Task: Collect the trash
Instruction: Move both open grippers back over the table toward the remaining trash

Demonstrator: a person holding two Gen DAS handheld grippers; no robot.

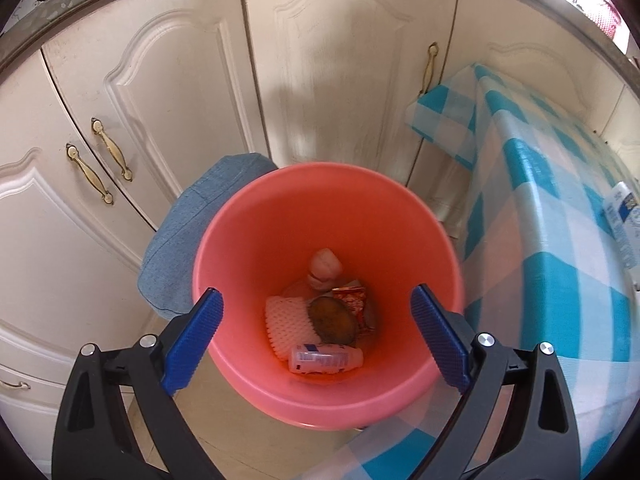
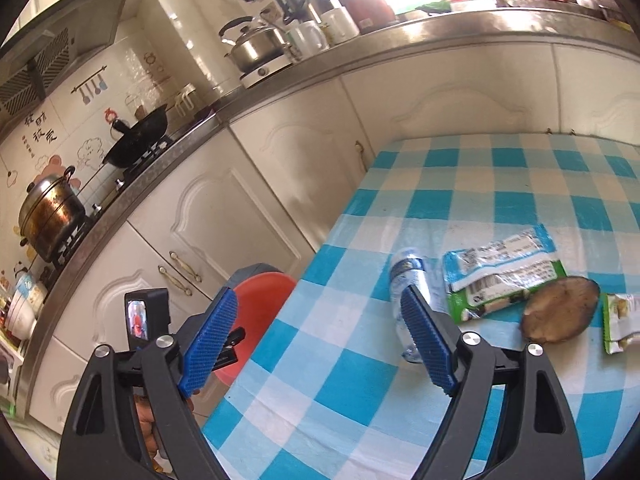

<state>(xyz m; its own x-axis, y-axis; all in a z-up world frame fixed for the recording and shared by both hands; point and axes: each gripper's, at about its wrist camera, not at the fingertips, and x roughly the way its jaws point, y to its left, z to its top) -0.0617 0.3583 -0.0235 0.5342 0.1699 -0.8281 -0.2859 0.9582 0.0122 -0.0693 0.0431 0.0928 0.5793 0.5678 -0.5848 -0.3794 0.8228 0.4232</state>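
Note:
My left gripper (image 1: 316, 300) is open and empty, held right above the pink trash bin (image 1: 280, 220). In the bin lie a small white bottle (image 1: 326, 359), a white foam net (image 1: 286, 322), a brown peel (image 1: 332, 318), a red wrapper (image 1: 354, 300) and a crumpled tissue (image 1: 325, 267). My right gripper (image 2: 318, 312) is open and empty above the checked table (image 2: 400, 380). On the table lie a clear plastic bottle (image 2: 412, 280) beside the right finger, a green and white wrapper (image 2: 504, 276), a brown peel (image 2: 560, 314) and another green wrapper (image 2: 622, 322). The bin's rim (image 2: 260, 292) shows left of the table.
Cream cabinet doors (image 1: 168, 100) stand behind the bin. A blue cushion (image 1: 188, 232) lies against its left side. The checked tablecloth (image 1: 560, 240) hangs at the bin's right. The counter (image 2: 280, 92) carries pots, a wok and a kettle.

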